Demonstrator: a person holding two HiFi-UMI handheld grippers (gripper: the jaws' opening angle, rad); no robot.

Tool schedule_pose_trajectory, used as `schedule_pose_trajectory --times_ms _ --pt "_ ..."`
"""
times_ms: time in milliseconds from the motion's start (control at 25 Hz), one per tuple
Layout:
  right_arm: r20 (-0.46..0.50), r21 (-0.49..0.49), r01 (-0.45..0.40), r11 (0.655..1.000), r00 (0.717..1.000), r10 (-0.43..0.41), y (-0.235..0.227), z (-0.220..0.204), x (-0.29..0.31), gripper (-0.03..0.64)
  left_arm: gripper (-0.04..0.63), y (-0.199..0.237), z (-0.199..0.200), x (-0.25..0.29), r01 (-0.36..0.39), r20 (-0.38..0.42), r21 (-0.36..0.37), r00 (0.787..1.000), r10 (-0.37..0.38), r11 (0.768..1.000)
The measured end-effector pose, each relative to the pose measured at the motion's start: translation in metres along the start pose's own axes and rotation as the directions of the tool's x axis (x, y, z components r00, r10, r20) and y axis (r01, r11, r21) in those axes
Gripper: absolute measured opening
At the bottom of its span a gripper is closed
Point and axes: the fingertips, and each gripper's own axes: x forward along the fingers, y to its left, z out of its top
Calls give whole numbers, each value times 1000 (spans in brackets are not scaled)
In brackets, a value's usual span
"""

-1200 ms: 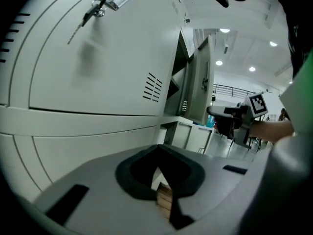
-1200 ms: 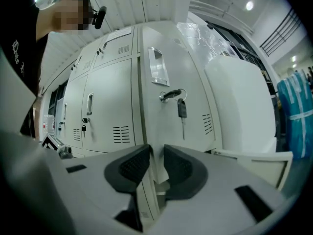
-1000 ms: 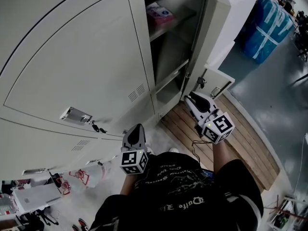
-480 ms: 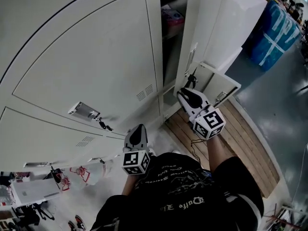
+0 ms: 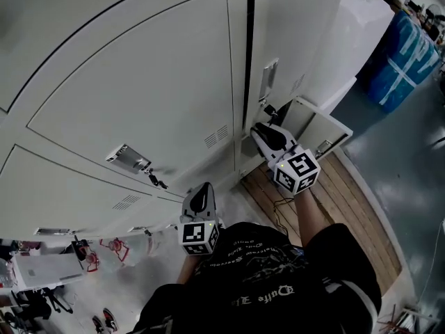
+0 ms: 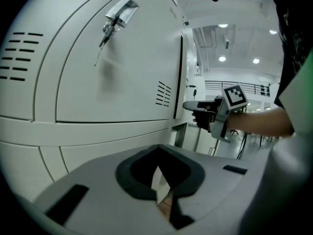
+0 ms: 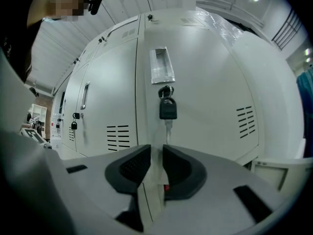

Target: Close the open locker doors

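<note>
The tall upper locker door (image 5: 299,40) stands almost flush with its frame, only a dark slit left along its hinge-side edge. My right gripper (image 5: 264,132) rests against its lower part, just below the recessed handle (image 7: 161,65) and the hanging black key (image 7: 167,109). Its jaws (image 7: 157,165) are shut to a thin slit with nothing between them. Beneath it a small lower locker door (image 5: 316,125) still hangs open to the right. My left gripper (image 5: 200,192) hovers low in front of the closed lockers, shut (image 6: 164,192) and empty.
Closed grey lockers with handles and keys (image 5: 132,160) fill the left. A wooden slatted platform (image 5: 348,200) lies under the open lower door. A blue wrapped bundle (image 5: 403,51) stands at the far right, and clutter (image 5: 42,284) sits on the floor at lower left.
The upper door has swung left from wide open to nearly closed, hiding the shelves behind it. My right gripper moved left with it. The left gripper stayed about where it was.
</note>
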Motion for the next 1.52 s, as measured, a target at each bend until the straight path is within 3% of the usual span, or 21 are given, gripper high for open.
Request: schedule_pose_trajectory --times_ms 240,760,1120,1360,1520 --pt "-27 -62 4 998 1000 -6 -1 0 16 71 8 2 1 2 -7 3 -16 1000 8 1000" --pt "-27 13 -82 997 996 83 -6 1 27 66 8 8 2 8 -50 17 -27 999 50 998" --pt "-53 28 -144 989 988 145 -1 -4 20 112 8 -18 5 29 14 10 -17 1000 -13 1000" --pt "-74 20 -109 994 991 111 -9 -14 0 120 8 -39 5 40 70 2 -12 998 -70 997" --pt "-113 3 -45 999 993 45 -28 -26 -28 129 8 -59 4 47 122 -1 -1 993 -122 993"
